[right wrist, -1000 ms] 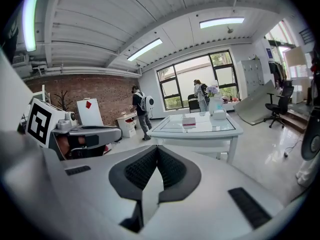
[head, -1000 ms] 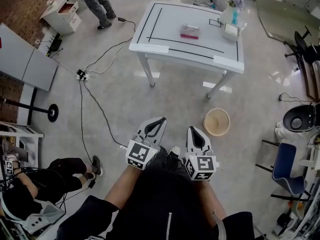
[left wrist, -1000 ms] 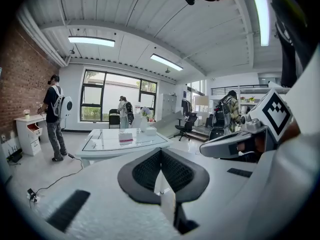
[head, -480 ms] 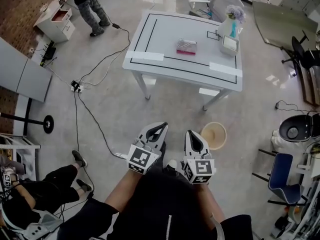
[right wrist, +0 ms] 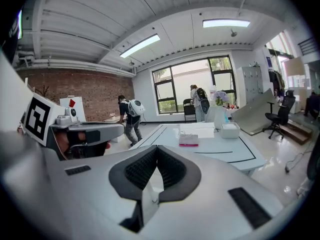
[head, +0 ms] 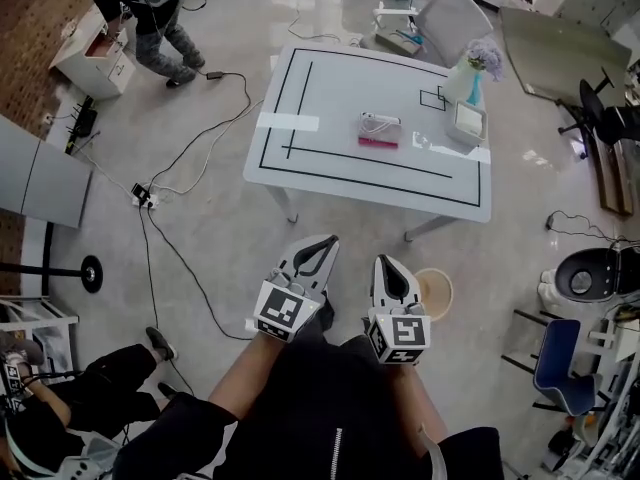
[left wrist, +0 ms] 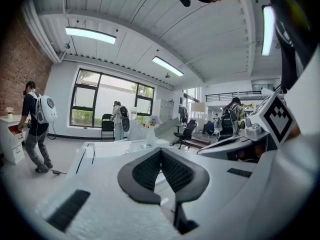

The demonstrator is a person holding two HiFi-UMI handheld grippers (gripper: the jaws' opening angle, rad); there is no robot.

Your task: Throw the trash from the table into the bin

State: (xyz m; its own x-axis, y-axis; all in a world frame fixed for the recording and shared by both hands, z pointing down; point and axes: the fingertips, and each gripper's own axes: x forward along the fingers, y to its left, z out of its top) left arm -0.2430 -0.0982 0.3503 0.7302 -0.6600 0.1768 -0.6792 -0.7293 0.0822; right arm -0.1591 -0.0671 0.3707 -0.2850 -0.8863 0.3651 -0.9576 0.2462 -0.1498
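Observation:
A pink and white packet [head: 378,129] lies near the middle of the white table [head: 300,173], which is marked with black tape lines. The tan round bin [head: 438,290] stands on the floor by the table's near right leg. My left gripper [head: 320,250] and right gripper [head: 389,268] are held side by side short of the table, both shut with nothing in them. The bin sits just right of the right gripper. In the right gripper view the packet [right wrist: 188,140] shows beyond the closed jaws [right wrist: 156,150]. The left gripper [left wrist: 161,152] points at the table's left part.
A vase of flowers [head: 478,68] and a white box [head: 466,119] stand at the table's far right. Cables [head: 185,243] run over the floor at left. One person [head: 150,8] stands far left, another [head: 60,408] sits near left. Chairs [head: 560,358] line the right.
The person has walked toward the table with both grippers held out: the table is now closer in the head view and the bin has come beside the right gripper. Both jaws stay shut.

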